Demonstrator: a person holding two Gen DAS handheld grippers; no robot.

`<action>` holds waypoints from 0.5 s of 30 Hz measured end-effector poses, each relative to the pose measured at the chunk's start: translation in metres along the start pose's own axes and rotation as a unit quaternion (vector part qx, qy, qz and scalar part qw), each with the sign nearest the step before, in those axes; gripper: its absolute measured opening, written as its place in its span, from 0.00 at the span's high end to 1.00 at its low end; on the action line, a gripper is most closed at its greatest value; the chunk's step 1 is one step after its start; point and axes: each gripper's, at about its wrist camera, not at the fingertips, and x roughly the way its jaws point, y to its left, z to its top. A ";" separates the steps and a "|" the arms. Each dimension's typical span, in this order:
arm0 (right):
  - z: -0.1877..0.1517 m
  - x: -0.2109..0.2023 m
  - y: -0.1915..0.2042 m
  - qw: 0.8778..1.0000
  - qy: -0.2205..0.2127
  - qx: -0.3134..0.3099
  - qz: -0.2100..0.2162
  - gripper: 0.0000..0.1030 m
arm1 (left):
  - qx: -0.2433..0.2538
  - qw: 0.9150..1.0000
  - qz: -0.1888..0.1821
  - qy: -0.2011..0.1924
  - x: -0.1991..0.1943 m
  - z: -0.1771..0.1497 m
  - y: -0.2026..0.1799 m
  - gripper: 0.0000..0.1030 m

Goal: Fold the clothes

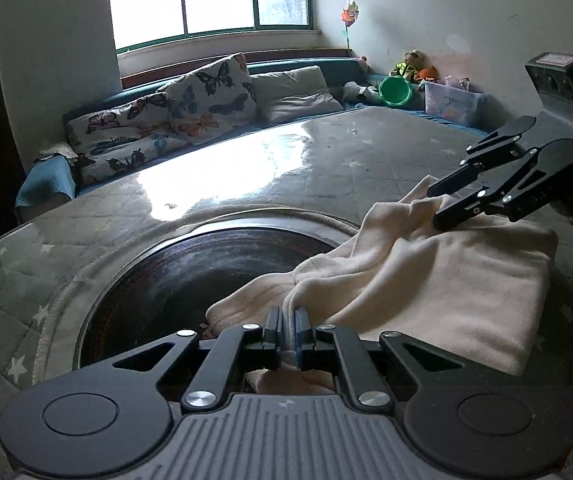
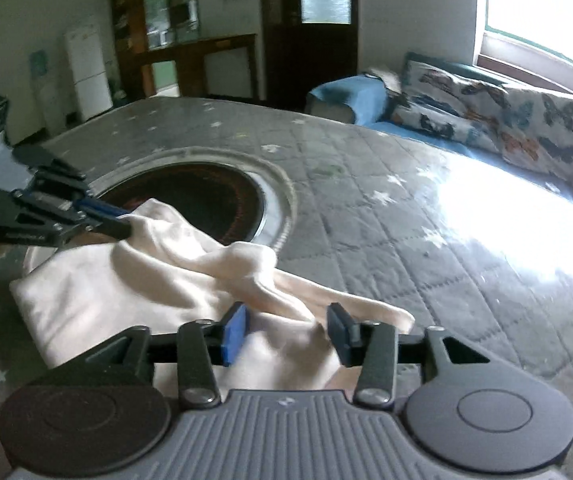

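Left gripper [image 1: 288, 330]: fingers pinched tight on a fold of cream garment [image 1: 438, 280], lower centre. Right gripper [image 2: 290, 330]: fingers spread wide over the cloth, gripping nothing. Garment lies on the quilted desk [image 2: 366, 208]. Fridge [image 2: 88, 68] appears only in right view.

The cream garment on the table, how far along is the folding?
Partly done. The cream garment already lies doubled over at its near edge on the quilted table cover. In hand: the left tongs are shut on a bunched corner, while the right tongs stand open over a loose strip. Left: smoothing the rumpled middle and folding that strip in.
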 end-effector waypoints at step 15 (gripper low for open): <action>-0.007 -0.006 0.004 0.999 -0.041 0.005 -0.029 0.88 | 0.035 0.997 0.056 -0.041 -0.007 0.009 -0.015 0.93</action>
